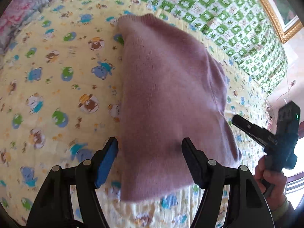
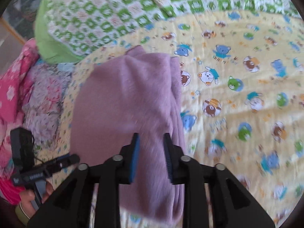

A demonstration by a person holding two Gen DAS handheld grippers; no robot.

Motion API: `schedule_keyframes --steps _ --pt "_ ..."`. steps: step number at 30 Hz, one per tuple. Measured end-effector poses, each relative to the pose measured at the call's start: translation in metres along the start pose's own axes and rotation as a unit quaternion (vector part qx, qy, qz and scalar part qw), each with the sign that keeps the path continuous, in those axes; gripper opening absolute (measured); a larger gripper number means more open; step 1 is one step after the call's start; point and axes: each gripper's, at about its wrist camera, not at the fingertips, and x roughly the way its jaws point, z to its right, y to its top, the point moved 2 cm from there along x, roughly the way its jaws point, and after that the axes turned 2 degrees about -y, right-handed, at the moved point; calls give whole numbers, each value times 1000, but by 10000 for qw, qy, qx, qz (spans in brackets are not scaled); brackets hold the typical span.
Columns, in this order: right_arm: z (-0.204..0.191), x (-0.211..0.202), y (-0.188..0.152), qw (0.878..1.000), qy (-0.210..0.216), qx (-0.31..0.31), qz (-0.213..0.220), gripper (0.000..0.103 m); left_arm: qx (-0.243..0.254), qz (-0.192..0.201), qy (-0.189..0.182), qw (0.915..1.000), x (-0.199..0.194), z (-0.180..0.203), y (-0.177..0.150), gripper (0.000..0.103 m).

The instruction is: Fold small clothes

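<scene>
1. Pink knit garment (image 1: 167,87) lies folded on the yellow bear-print sheet (image 1: 57,79), a long strip running from 12 o'clock down to 6 in my L wrist view.
2. My L gripper (image 1: 150,150): jaws wide apart, straddling the near end of the garment; pads not pressing the knit, nothing held.
3. My R gripper (image 2: 152,144): jaws partly apart over the garment (image 2: 123,95), knit showing in the gap. Frame blurred, but pads look clear of the cloth, no grip.
4. In L view, R gripper (image 1: 247,127) sits at 3 o'clock, just beside garment's right edge, my hand (image 1: 269,178) on its handle.
5. Green check quilt (image 1: 218,15) at 12–2 o'clock, beyond the sheet.
6. Pink floral bedding (image 2: 17,87) at 9 o'clock in R view.
</scene>
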Motion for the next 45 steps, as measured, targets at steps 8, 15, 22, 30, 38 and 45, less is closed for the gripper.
schedule_keyframes --steps 8,15,22,30,38,45 --pt "-21 -49 -51 9982 29 -484 339 56 247 624 475 9966 -48 0 -56 75" --pt "-37 -71 -92 9931 -171 -971 636 67 589 1097 926 9879 -66 10 -103 80" --pt "-42 -75 -128 9901 -317 -1283 473 73 743 1459 1079 9806 -83 12 -136 83" --pt "-53 -87 -143 9859 -271 -1531 615 76 1142 1704 1197 9714 -96 28 -160 84" --pt "-67 -81 -139 9771 -470 -1910 815 88 1418 1737 1417 9642 -89 35 -150 85" --pt "-59 -59 -130 9802 -512 -1786 680 89 1308 1633 1563 9653 -70 23 -130 85"
